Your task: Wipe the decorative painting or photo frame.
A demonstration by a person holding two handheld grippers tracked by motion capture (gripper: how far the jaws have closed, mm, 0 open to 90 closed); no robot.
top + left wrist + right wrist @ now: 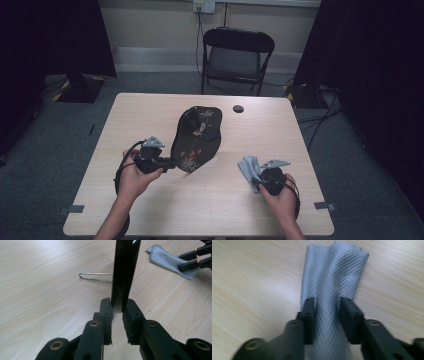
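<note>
Dark curtains flank a pale wooden bench with one folding chair behind it. One black lacquered tray with flower painting stands tilted on edge near the middle, its long axis running from 1 to 7 o'clock, the left claw clamped narrow on its lower rim. One grey cloth lies at 4 o'clock from the tray, bunched between the pads of the right claw, which grips it. From there the tray's painted face lies toward 10 o'clock, so I judge the right hand carries the cloth that way. One wire stand lies beside the tray.
</note>
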